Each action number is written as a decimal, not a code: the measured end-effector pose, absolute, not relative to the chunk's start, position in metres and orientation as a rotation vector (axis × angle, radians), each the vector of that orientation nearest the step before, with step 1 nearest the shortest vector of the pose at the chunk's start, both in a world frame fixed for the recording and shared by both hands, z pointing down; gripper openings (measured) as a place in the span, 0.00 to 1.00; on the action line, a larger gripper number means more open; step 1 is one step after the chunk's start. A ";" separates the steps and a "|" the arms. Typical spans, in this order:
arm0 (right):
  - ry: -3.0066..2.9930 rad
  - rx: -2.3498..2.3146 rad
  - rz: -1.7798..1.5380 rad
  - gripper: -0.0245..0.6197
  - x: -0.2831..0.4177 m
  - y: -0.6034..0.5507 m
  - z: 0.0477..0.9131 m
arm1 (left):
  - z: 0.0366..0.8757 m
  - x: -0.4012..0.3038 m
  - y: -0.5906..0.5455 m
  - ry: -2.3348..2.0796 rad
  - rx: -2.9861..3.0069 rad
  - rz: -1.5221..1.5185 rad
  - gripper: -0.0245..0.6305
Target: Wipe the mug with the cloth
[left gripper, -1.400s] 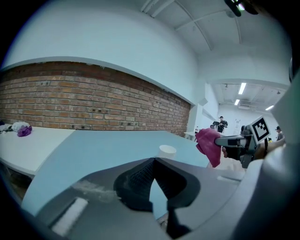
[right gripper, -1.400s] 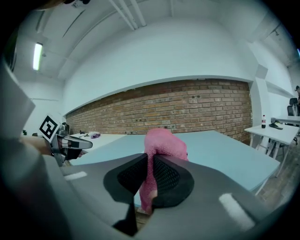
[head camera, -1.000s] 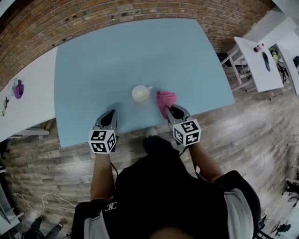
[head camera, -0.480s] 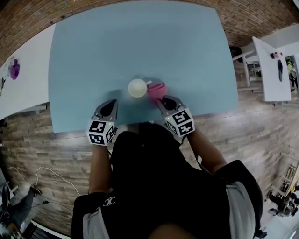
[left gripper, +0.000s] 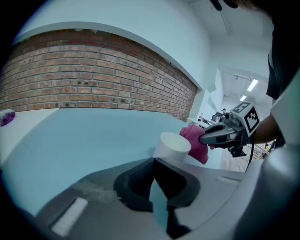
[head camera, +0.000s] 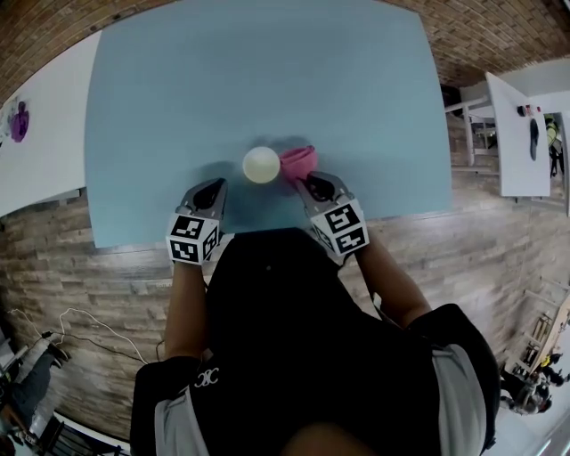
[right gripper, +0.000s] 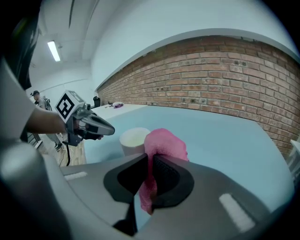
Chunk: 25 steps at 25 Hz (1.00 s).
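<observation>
Counter: pale blue counter, bare apart from the mug and cloth; I'm at its near long edge.
Mug: white mug, upright on the counter, close to the near edge, about midway along it. The open top faces up and the inside looks cream. I can't make out the handle.
Cloth: pink cloth, bunched up, right against the mug's right side. I can't tell whether it actually touches the mug. In the left gripper view it sits level with the mug's rim and upper wall. I can't tell if its bottom rests on the counter.
Left gripper: my left gripper is over the near edge, just left of and nearer than the mug, and apart from it. It tilts down toward the counter. Its jaws are pressed together with nothing between them. In its own view the mug stands just past the tips.
Right gripper: my right gripper is over the near edge, right of the mug, and also tilts down. Its jaws are pinching the cloth. In its own view a fold runs down between the pads and the rest bulges out past the tips.
Grippers: one on either side of the mug, near each other, not touching.
Around: brick wall beyond the far edge, wood-look floor below the near edge, and a white table at the left with a small purple object on it.
</observation>
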State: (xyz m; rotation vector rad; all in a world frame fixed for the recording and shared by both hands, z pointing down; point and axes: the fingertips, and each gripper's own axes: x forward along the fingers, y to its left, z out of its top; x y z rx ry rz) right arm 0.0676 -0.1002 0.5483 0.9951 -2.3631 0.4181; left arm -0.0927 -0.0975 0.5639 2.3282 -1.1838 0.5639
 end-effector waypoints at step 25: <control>-2.323 0.838 0.328 0.09 0.041 -0.109 0.568 | 0.592 -0.017 -0.104 -0.515 2.716 0.933 0.65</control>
